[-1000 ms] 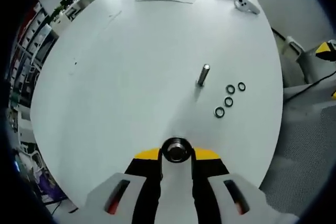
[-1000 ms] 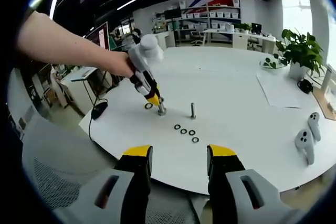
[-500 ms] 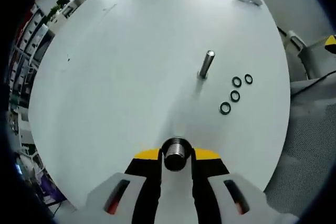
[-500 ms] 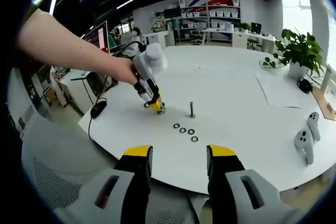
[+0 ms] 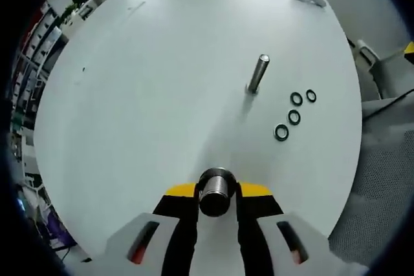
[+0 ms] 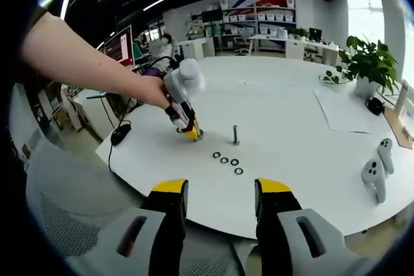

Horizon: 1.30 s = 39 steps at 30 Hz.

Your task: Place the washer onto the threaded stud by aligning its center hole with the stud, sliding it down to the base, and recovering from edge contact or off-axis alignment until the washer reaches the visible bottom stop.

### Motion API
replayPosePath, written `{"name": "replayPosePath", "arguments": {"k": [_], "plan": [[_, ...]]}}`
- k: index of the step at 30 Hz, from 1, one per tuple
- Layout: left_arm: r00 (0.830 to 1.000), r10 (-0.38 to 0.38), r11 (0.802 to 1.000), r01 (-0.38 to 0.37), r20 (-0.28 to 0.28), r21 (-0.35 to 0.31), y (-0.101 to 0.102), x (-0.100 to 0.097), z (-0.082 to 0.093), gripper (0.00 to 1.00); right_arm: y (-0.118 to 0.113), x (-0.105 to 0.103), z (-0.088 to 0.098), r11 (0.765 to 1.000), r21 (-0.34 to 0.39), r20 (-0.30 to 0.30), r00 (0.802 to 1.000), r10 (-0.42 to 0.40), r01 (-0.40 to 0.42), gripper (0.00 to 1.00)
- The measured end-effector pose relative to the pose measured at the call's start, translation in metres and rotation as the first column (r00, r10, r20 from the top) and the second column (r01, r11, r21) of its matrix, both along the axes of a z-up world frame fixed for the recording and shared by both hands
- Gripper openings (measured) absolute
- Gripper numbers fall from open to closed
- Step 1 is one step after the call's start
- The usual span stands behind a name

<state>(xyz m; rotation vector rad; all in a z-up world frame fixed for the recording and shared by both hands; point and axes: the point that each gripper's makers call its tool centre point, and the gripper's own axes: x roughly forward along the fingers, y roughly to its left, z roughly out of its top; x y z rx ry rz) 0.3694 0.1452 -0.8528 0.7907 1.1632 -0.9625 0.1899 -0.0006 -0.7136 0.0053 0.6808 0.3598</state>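
Observation:
My left gripper (image 5: 217, 190) is shut on a short threaded metal stud (image 5: 216, 193), seen end-on between the yellow-tipped jaws. Further out on the round white table (image 5: 142, 95), a second threaded stud (image 5: 257, 74) stands upright. Several black washers (image 5: 294, 116) lie in a loose row to its right. In the right gripper view a person's hand holds the left gripper (image 6: 191, 134) tip-down on the table, left of the standing stud (image 6: 235, 135) and the washers (image 6: 227, 160). My right gripper (image 6: 220, 193) stands open near the table's front edge, with nothing between its jaws.
Two white controllers (image 6: 375, 174) lie at the table's right side, with a sheet of paper (image 6: 346, 111) and a potted plant (image 6: 367, 64) behind them. A grey mesh chair (image 6: 71, 224) stands below the near table edge. Desks and shelves fill the room behind.
In the right gripper view the left gripper has shifted slightly left and tilted. The held stud's end looks a little larger in the left gripper view. The right gripper is unchanged.

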Motion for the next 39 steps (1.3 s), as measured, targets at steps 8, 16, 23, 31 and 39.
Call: {"name": "replayPosePath", "arguments": {"k": [8, 16, 23, 31, 39], "plan": [[1.000, 0.003, 1.000, -0.003, 0.005, -0.014, 0.011, -0.004, 0.003, 0.23, 0.001, 0.000, 0.000, 1.000, 0.001, 0.000, 1.000, 0.003, -0.003, 0.44], [0.998, 0.061, 0.998, -0.061, 0.009, 0.009, 0.041, 0.004, 0.004, 0.23, 0.001, 0.000, -0.001, 1.000, 0.000, -0.001, 1.000, 0.005, -0.005, 0.44], [0.993, 0.117, 0.993, -0.118, 0.034, 0.025, 0.059, 0.004, 0.005, 0.26, 0.000, 0.000, 0.000, 1.000, 0.000, 0.000, 1.000, -0.001, 0.001, 0.44], [0.982, 0.188, 0.982, -0.188, 0.002, 0.025, 0.062, -0.002, -0.002, 0.27, -0.001, 0.000, -0.001, 1.000, -0.002, -0.002, 1.000, -0.006, 0.006, 0.44], [0.977, 0.215, 0.976, -0.215, -0.008, 0.033, 0.068, 0.002, -0.003, 0.27, -0.002, 0.000, -0.001, 1.000, -0.004, -0.004, 1.000, -0.004, 0.004, 0.43]]}}
